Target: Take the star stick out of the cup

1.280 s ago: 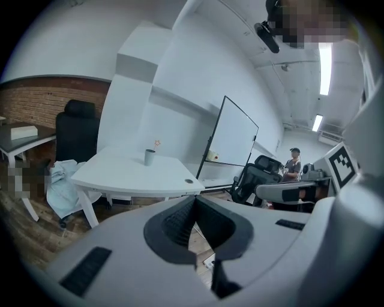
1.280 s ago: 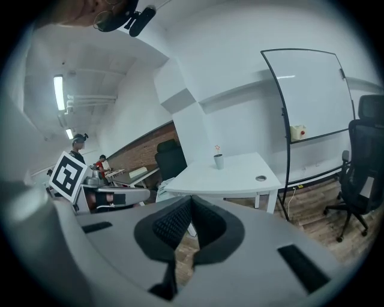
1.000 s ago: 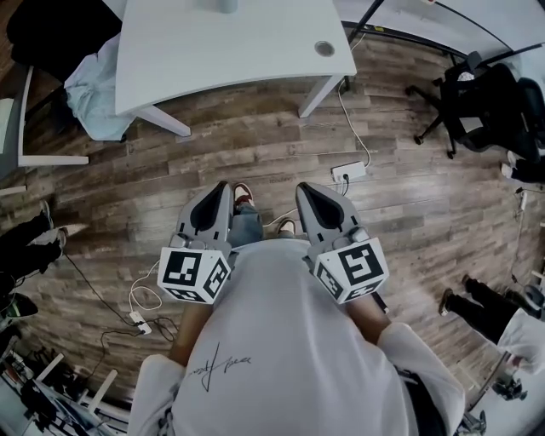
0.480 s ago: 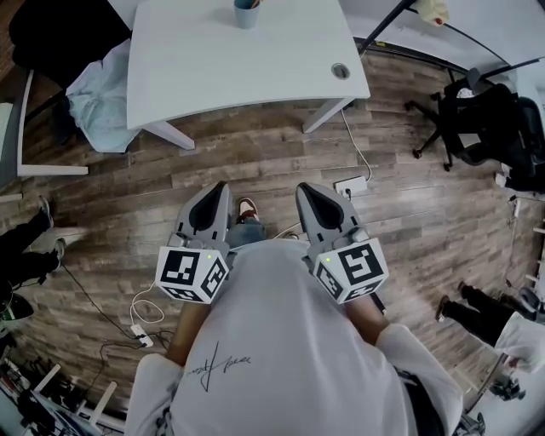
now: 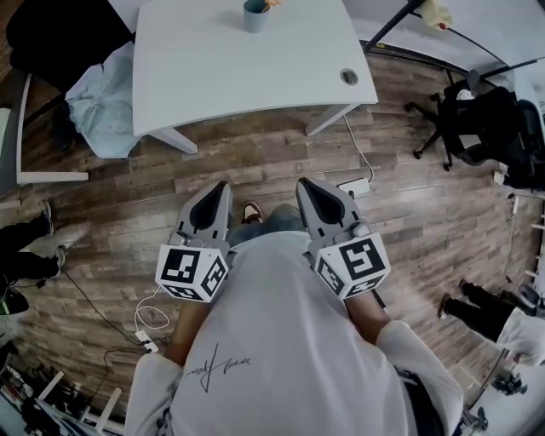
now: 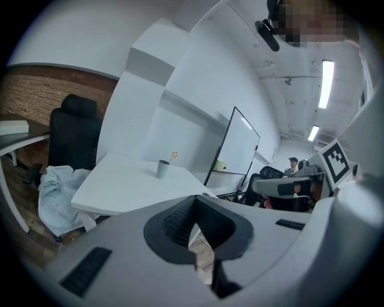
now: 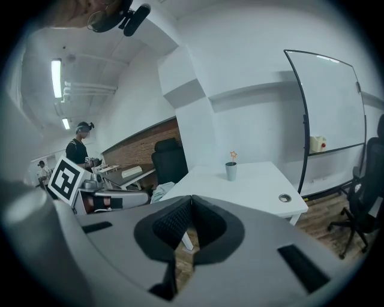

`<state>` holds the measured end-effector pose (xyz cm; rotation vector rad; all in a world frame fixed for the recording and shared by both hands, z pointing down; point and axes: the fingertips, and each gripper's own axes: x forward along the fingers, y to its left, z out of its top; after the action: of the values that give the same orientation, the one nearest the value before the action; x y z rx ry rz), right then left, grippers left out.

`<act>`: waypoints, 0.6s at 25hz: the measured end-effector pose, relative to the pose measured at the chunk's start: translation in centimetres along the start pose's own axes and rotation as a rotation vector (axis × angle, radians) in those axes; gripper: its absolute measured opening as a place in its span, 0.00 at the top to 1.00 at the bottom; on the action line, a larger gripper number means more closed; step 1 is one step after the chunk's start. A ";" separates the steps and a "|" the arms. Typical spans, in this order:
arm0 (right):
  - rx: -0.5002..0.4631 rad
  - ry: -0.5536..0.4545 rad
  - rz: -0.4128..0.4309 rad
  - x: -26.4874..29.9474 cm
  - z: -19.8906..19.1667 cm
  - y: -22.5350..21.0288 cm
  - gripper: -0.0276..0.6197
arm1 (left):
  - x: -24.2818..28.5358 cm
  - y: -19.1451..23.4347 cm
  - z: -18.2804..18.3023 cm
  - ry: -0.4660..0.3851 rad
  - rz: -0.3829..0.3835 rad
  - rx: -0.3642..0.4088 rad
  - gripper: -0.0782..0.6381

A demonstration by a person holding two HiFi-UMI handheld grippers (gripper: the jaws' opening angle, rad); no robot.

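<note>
A grey-blue cup (image 5: 254, 16) stands near the far edge of a white table (image 5: 255, 77), with the star stick (image 5: 272, 4) leaning out of it. The cup (image 6: 163, 169) and the star (image 6: 174, 156) also show small and far off in the left gripper view, and the cup (image 7: 231, 171) and star (image 7: 233, 155) in the right gripper view. My left gripper (image 5: 221, 186) and right gripper (image 5: 303, 185) are held side by side in front of my chest, well short of the table. Both are shut and hold nothing.
A black office chair (image 5: 485, 115) stands at the right and a power strip (image 5: 352, 186) with cables lies on the wooden floor ahead. A pale cloth bundle (image 5: 100, 94) sits by the table's left side. A whiteboard (image 7: 329, 102) stands behind the table. Other people's legs show at both edges.
The table has slid further into the head view and the cup with the star stick has come into sight. Both grippers travelled forward together, still shut.
</note>
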<state>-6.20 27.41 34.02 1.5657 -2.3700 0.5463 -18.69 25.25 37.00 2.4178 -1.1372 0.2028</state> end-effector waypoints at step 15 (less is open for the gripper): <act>0.015 0.002 -0.023 3.4 1.6 -1.6 0.94 | 2.3 2.2 1.4 -0.013 0.013 -0.036 0.89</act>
<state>-6.07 23.38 34.23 1.5953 -2.3486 0.5620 -18.95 21.82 37.27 2.3838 -1.1531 0.1698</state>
